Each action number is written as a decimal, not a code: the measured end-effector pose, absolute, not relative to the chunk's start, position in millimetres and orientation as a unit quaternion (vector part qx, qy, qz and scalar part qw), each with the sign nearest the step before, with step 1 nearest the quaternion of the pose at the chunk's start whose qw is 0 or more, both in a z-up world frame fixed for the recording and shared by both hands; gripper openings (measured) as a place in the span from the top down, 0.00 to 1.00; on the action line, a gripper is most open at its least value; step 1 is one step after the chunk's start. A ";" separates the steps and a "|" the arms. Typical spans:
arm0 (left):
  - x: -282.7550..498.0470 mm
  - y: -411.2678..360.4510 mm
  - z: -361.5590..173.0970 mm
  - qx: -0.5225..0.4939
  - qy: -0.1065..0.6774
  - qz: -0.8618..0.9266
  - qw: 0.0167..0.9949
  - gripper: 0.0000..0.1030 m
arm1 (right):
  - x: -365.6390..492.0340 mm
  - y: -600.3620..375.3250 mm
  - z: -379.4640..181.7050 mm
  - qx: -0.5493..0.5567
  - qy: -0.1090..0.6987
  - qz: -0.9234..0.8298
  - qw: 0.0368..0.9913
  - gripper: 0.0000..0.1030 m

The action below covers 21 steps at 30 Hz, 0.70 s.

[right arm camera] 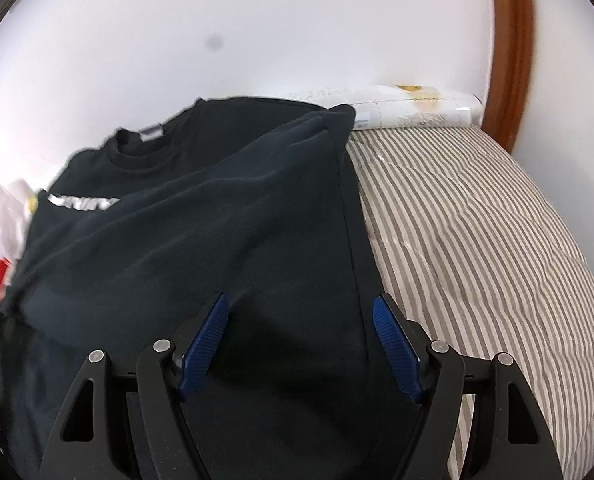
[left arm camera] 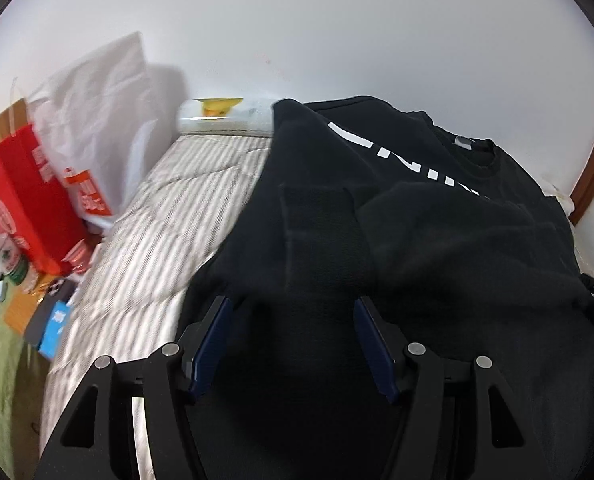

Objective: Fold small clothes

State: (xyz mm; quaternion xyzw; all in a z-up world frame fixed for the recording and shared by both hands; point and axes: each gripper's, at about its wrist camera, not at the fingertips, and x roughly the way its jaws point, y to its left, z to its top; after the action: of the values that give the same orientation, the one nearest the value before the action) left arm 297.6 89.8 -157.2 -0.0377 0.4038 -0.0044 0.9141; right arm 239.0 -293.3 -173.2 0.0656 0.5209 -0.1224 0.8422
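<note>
Two grippers hang over one black sweatshirt (left arm camera: 437,240), which lies on a striped mattress (left arm camera: 157,220) with its collar toward the far wall. I see the left gripper (left arm camera: 293,344) above the near hem, jaws standing apart with nothing pressed between the blue pads (left arm camera: 213,344); cloth shows below the gap, but no fold is pinched. The right gripper (right arm camera: 301,344) hangs likewise over the garment's right side, jaws wide and empty, the side edge of the sweatshirt (right arm camera: 257,220) running just inside its outer pad.

Both sleeves appear turned inward across the chest, partly covering the white lettering (left arm camera: 397,152); this I judge to be why the body now reads as a narrow panel. I take the spread of the two grippers, one toward each lower corner, as a set-up for catching the hem and carrying it up toward the collar (right arm camera: 141,144).

The garment sits at the middle of the mattress, leaving bare stripes (right arm camera: 477,240) on either side. A rolled pack (right arm camera: 417,108) lies along the wall behind it; a red box (left arm camera: 21,200) and a white bag (left arm camera: 97,112) stand off the left edge.
</note>
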 end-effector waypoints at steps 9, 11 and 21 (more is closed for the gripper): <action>208.0 126.6 -152.7 -0.085 0.415 -0.005 0.906 0.41 | 149.5 -275.5 -118.5 0.006 0.517 -0.122 0.847 0.29; 183.8 131.0 -155.7 -0.089 0.416 -0.008 0.905 0.41 | 124.6 -273.5 -115.0 0.003 0.524 -0.121 0.843 0.29; 107.3 138.3 -177.6 -0.108 0.429 -0.024 0.897 0.43 | 38.0 -261.8 -114.3 0.001 0.527 -0.115 0.842 0.29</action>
State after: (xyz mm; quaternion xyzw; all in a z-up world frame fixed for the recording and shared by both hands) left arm 107.3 138.3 -177.6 -0.1078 0.4289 -0.0244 0.8966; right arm 38.0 -261.8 -114.3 0.0006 0.5273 -0.1145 0.8420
